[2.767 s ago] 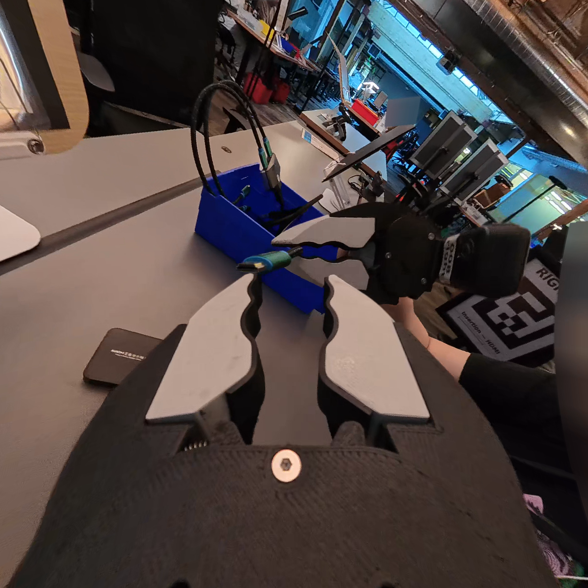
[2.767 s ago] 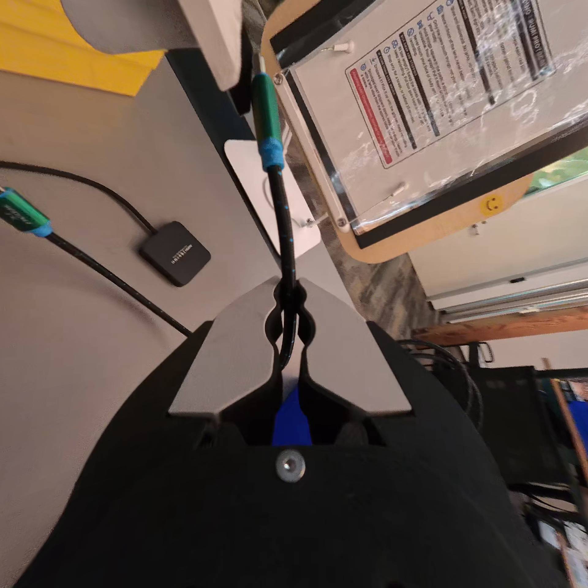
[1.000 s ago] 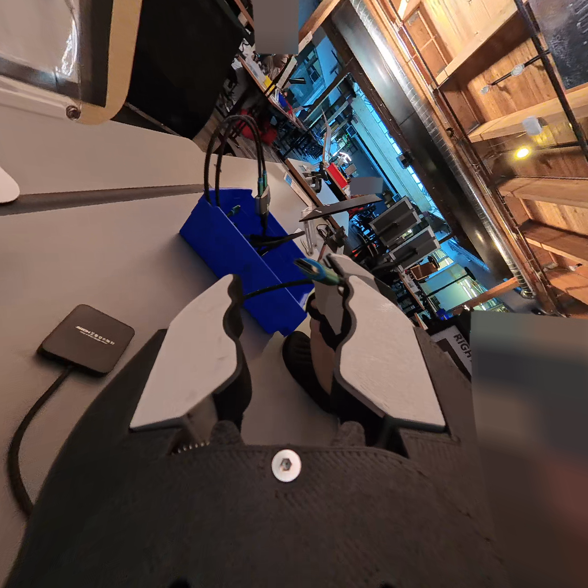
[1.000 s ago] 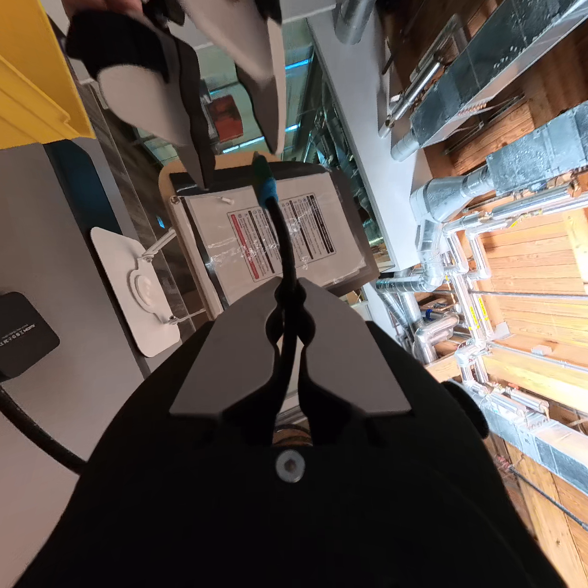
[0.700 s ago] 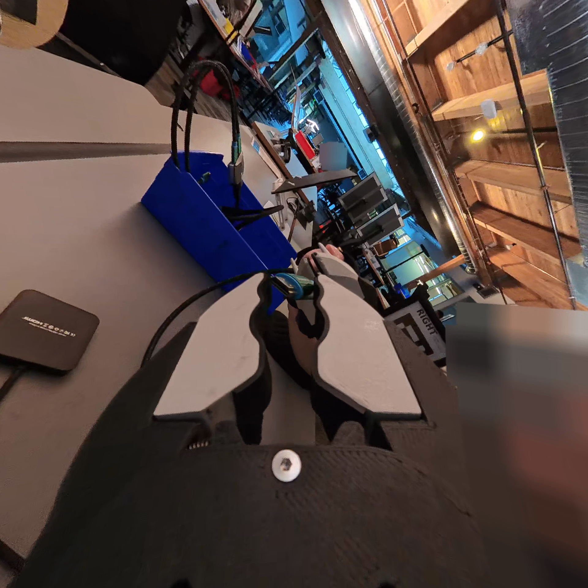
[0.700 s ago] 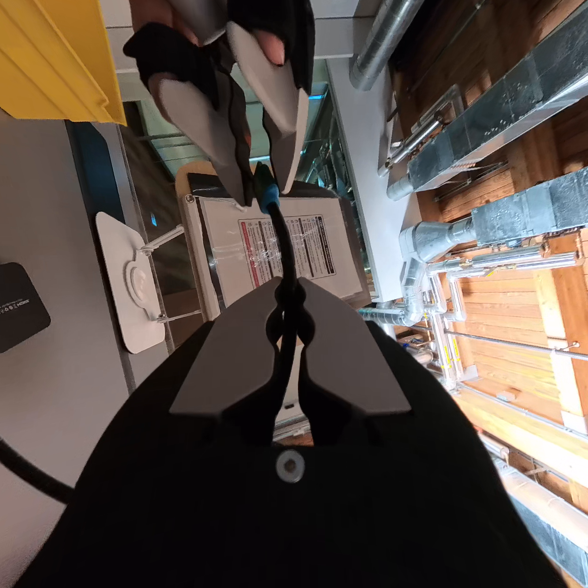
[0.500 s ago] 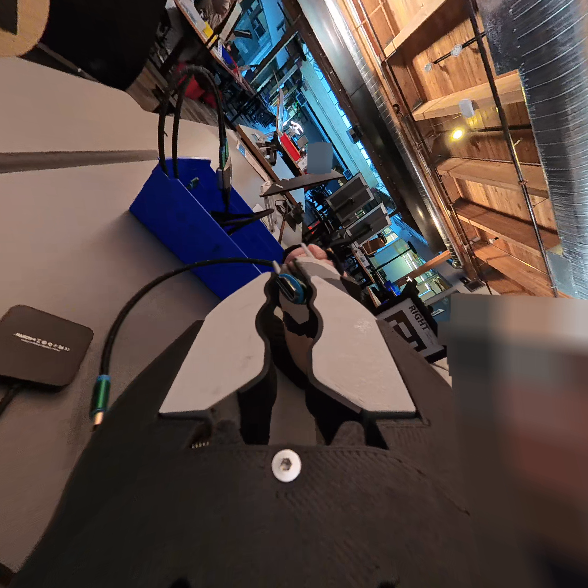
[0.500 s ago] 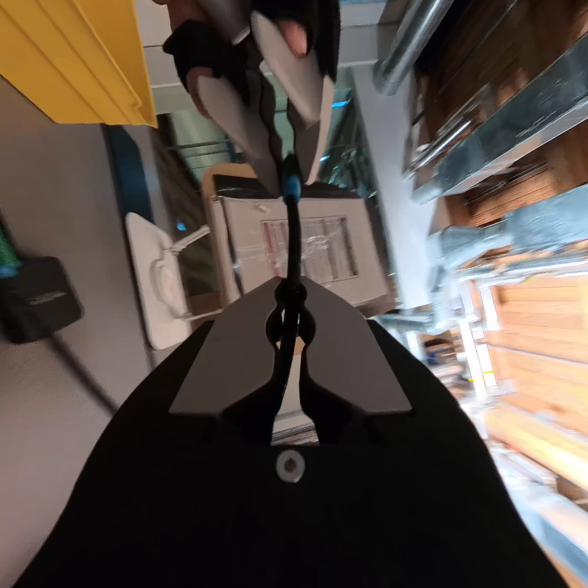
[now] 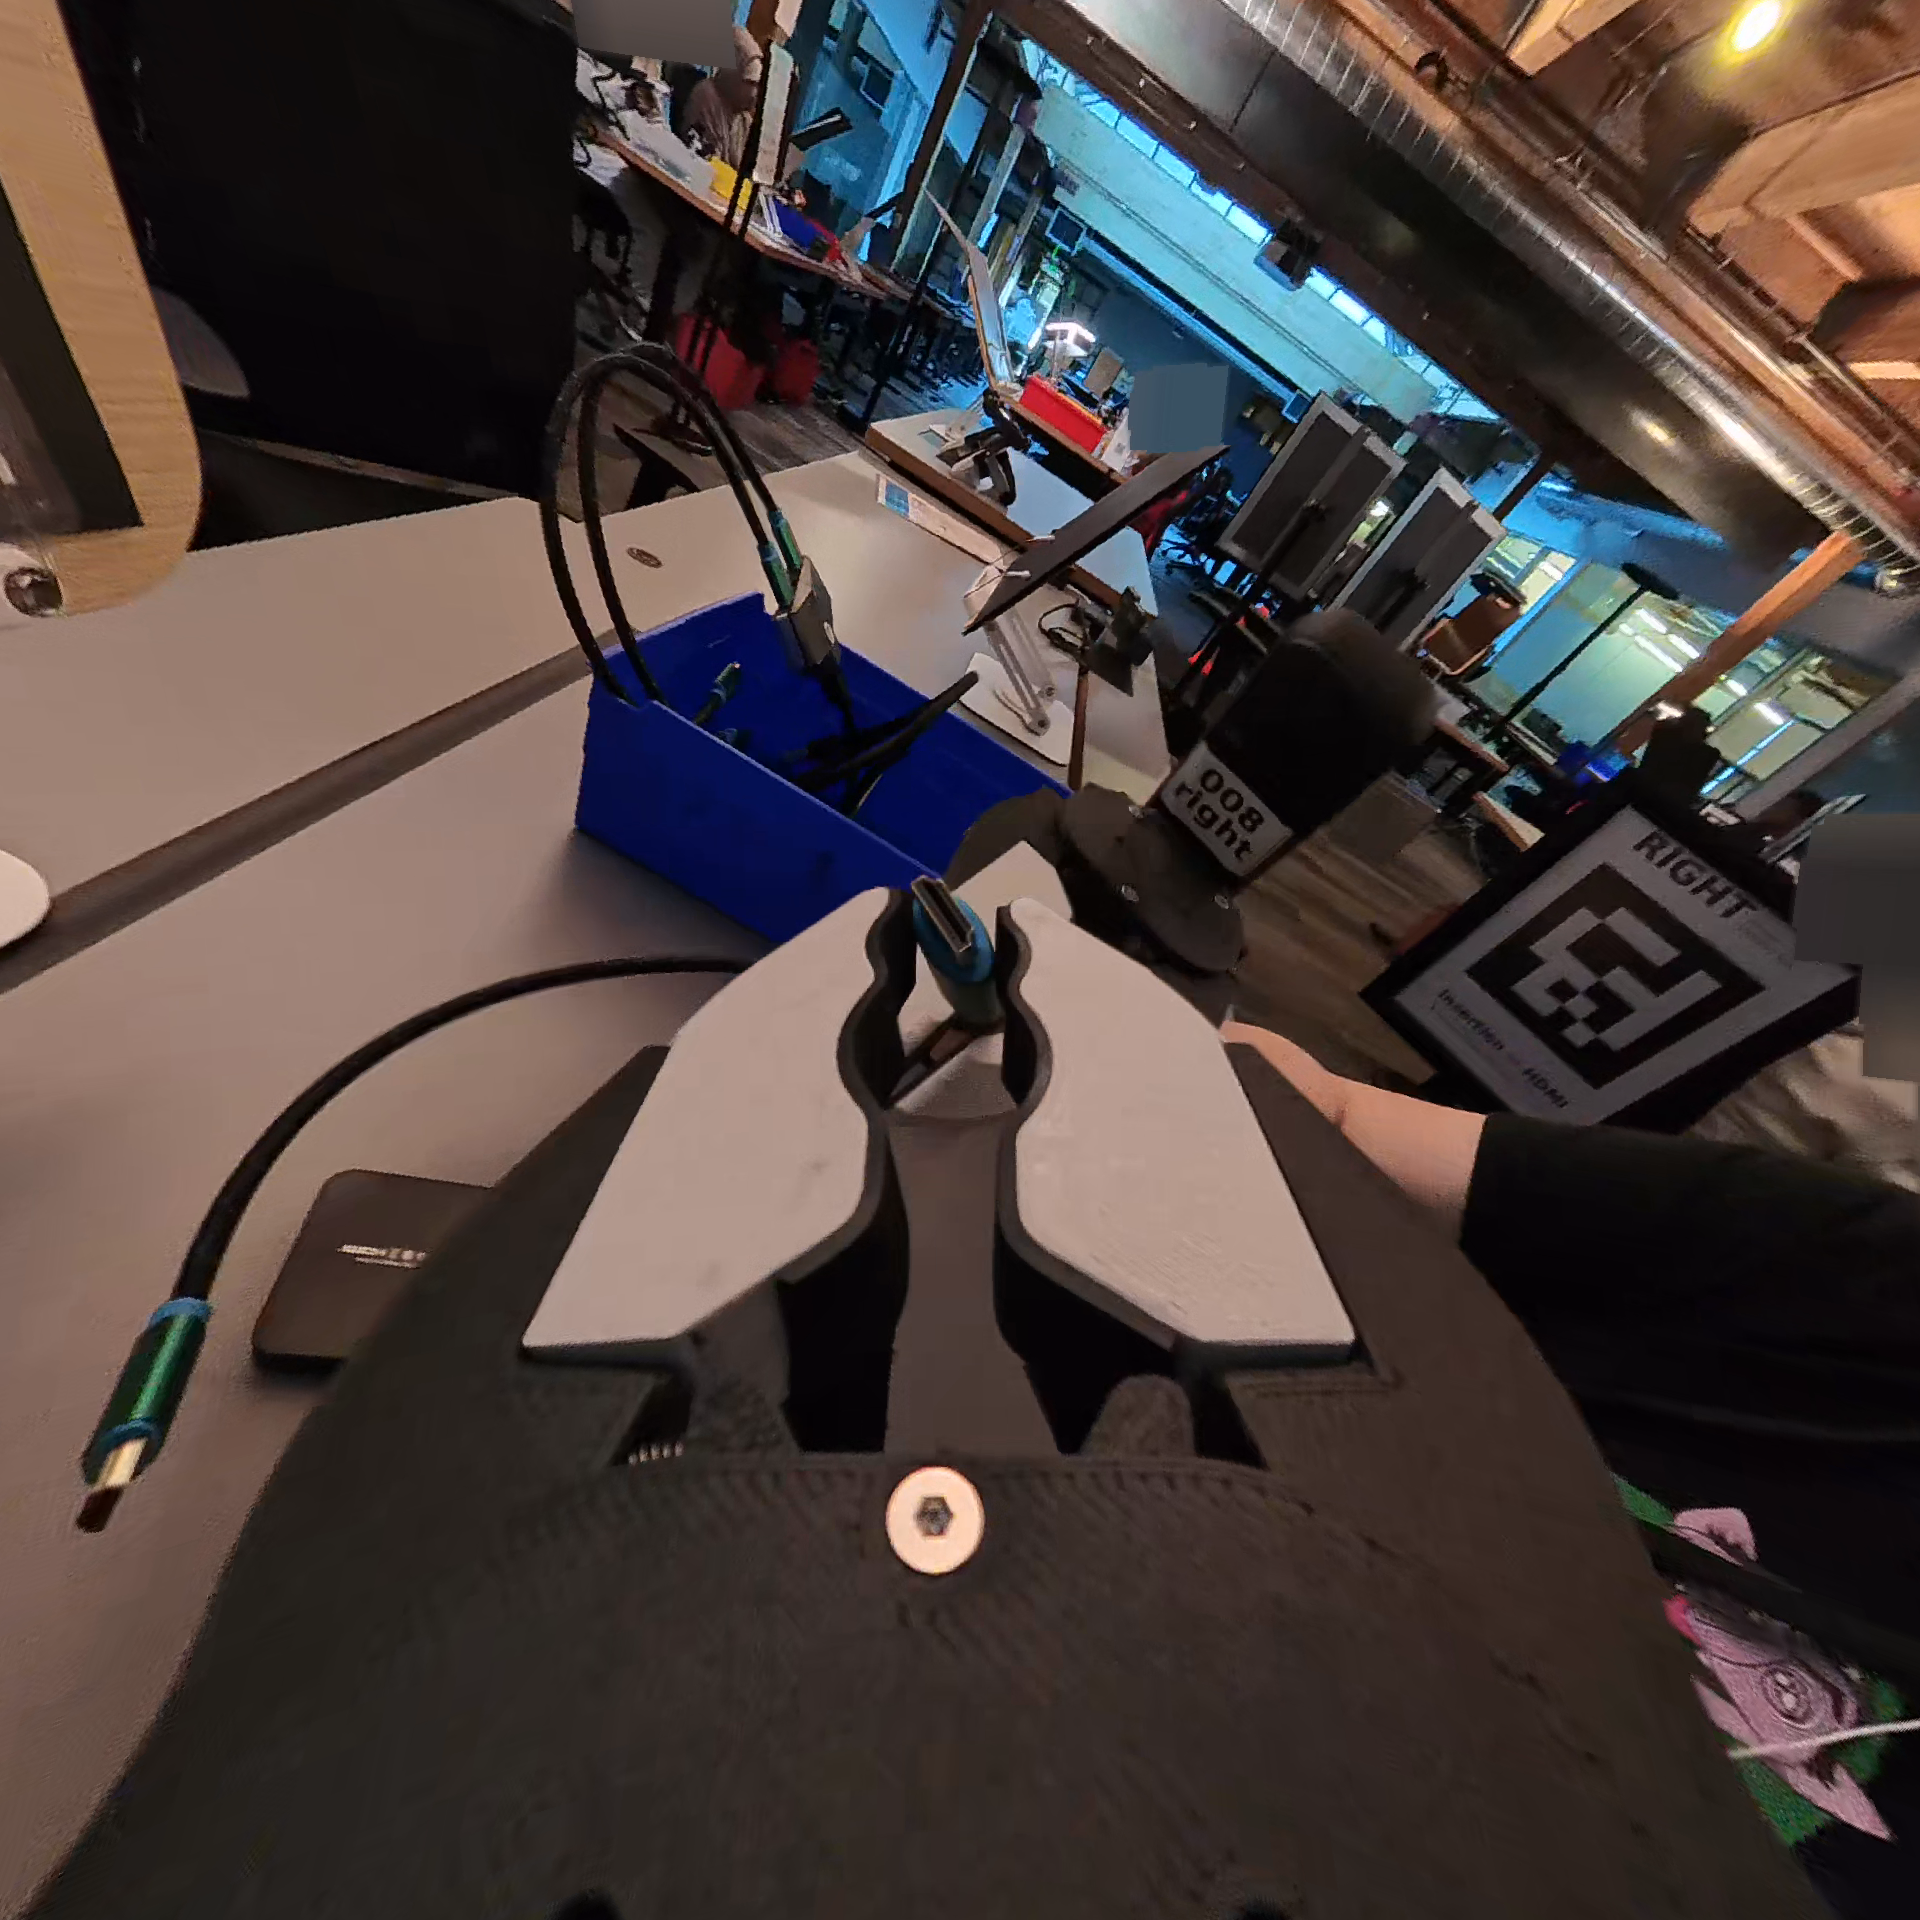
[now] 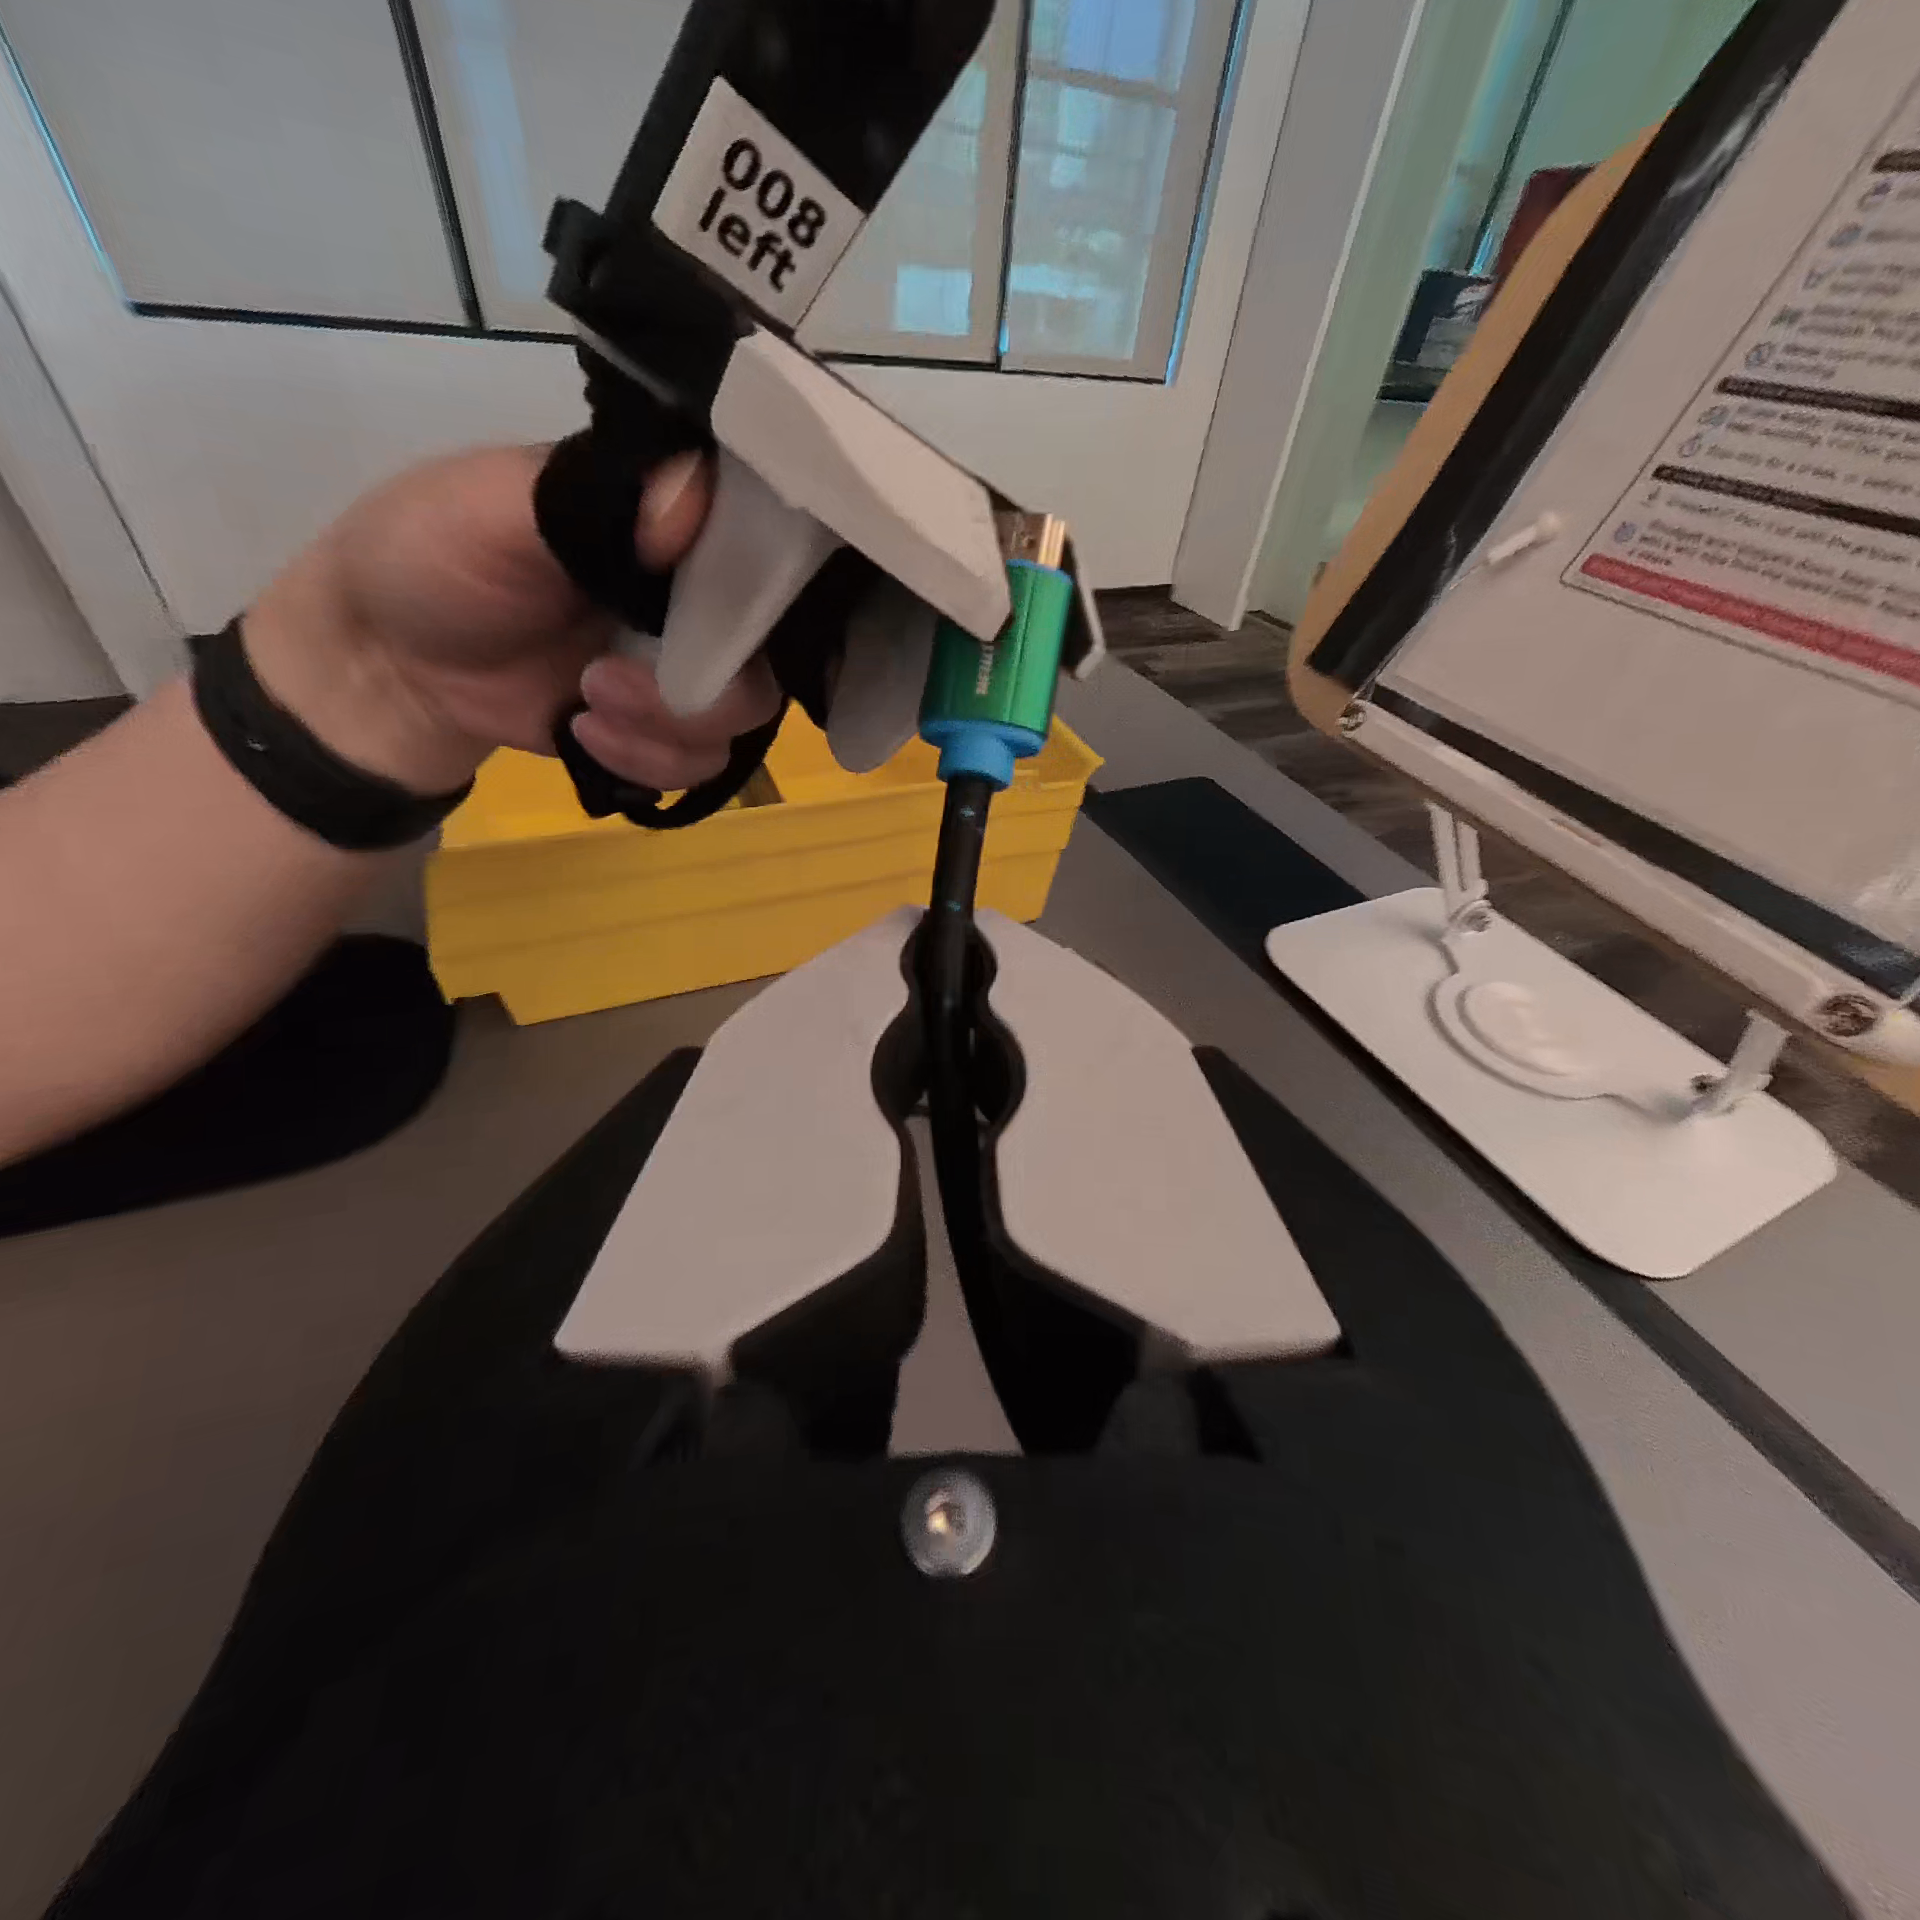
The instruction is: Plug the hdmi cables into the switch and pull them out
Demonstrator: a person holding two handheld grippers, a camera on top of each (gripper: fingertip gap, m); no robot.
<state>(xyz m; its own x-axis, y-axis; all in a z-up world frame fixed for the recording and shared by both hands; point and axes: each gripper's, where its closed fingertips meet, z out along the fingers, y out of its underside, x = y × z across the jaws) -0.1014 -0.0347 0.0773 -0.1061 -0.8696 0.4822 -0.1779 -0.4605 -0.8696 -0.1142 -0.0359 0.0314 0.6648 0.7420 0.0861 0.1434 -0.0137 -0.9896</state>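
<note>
My left gripper [image 9: 940, 925] is shut on the green-and-blue HDMI plug [image 9: 954, 951], whose metal tip points up and away. In the right wrist view the same plug [image 10: 992, 655] sits between the left gripper's fingers [image 10: 883, 488], held in a hand. My right gripper [image 10: 948, 935] is shut on the black cable [image 10: 956, 852] just below that plug. Its black body [image 9: 1132, 862] shows right behind my left fingertips. The flat black switch [image 9: 353, 1262] lies on the grey table at the left, partly hidden by my left gripper. A second green plug [image 9: 140, 1397] lies loose beside it.
A blue bin [image 9: 727, 810] with more cables stands behind on the table. A yellow bin [image 10: 727, 894] stands behind the left gripper. A white stand [image 10: 1538, 1070] holding a framed sign [image 10: 1714, 436] is at the right. A marker board [image 9: 1600, 966] is near the table edge.
My left gripper was open a second ago and has closed on the plug that the right gripper held up. Both grippers have since tilted back toward level, still holding the cable.
</note>
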